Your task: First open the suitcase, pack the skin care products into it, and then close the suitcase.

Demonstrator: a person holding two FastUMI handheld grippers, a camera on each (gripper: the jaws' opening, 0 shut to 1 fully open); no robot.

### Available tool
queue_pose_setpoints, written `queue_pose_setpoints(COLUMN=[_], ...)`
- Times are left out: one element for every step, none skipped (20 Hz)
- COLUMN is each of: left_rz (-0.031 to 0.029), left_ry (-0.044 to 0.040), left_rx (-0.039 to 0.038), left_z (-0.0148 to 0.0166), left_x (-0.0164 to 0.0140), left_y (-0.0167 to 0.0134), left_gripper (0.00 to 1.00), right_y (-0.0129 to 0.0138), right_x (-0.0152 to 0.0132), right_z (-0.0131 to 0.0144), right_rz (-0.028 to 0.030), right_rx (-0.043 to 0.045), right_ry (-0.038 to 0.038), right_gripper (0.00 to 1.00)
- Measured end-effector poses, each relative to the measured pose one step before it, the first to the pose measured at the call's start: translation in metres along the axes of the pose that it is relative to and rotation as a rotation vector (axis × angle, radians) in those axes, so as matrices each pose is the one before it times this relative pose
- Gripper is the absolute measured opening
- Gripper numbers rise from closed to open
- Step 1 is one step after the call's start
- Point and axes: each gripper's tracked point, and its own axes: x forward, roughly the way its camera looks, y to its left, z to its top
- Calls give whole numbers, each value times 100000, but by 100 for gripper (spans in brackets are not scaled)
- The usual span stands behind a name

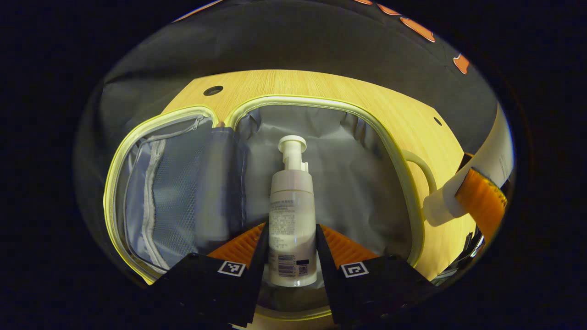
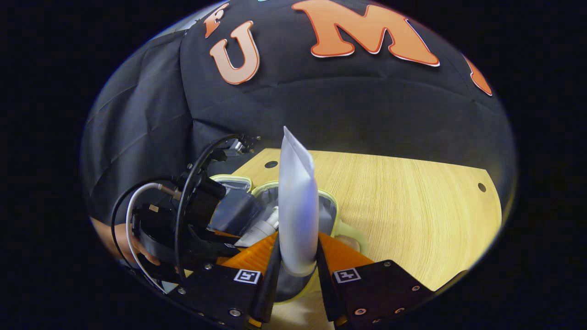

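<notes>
The suitcase point(image 1: 321, 103), pale green-rimmed with grey lining, lies open on the wooden table; its lid half with a mesh pocket point(image 1: 169, 192) is on the left. In the left gripper view my left gripper point(image 1: 292, 243) is shut on a white pump bottle point(image 1: 291, 206), held over the right compartment. In the right gripper view my right gripper point(image 2: 297, 256) is shut on a white tube point(image 2: 297, 201), upright above the suitcase point(image 2: 330, 206). The left gripper point(image 2: 183, 224) and the pump bottle point(image 2: 262, 227) appear to its left. The tube point(image 1: 477, 165) and an orange finger point(image 1: 481, 201) appear at the right edge of the left gripper view.
The wooden table point(image 2: 412, 206) extends to the right of the suitcase, with small round holes point(image 2: 481, 187) near its far edge. A hand point(image 2: 124, 243) holds the left gripper at the lower left. Black cloth walls stand behind the table.
</notes>
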Motion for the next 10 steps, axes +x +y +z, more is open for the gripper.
queue_pose_setpoints(left_rz=[-4, 134, -1075, -577, -430, -370, -51, 483, 655, 1433], left_ry=[345, 450, -694, -590, -1469, -918, -1937, -2154, -3067, -3559], left_rx=[-97, 568, 81, -315, -910, -415, -225, 257, 154, 768], left_z=[-92, -7, 206, 19, 68, 4, 120, 195, 398, 634], left_x=[118, -27, -104, 37, -322, -554, -940, -878, -928, -978], left_y=[-40, 33, 27, 159, 25, 8, 203, 315, 448, 606], left_gripper=[61, 63, 62, 63, 65, 65, 65, 64, 62, 62], right_y=[51, 115, 7, 16, -34, 68, 248, 199, 80, 106], right_x=[191, 242, 216, 177, 176, 90, 219, 223, 280, 155], right_z=[-115, -345, -210, -555, -330, -163, -200, -345, -235, -482], right_rz=[167, 712, 72, 672, 10, 434, 470, 855, -100, 302], right_rx=[108, 191, 471, 653, 497, 344, 863, 1011, 889, 379], right_ry=[864, 1494, 1528, 1721, 1134, 940, 1357, 1841, 1584, 1911], right_gripper=[43, 44, 44, 44, 44, 44, 44, 44, 44, 44])
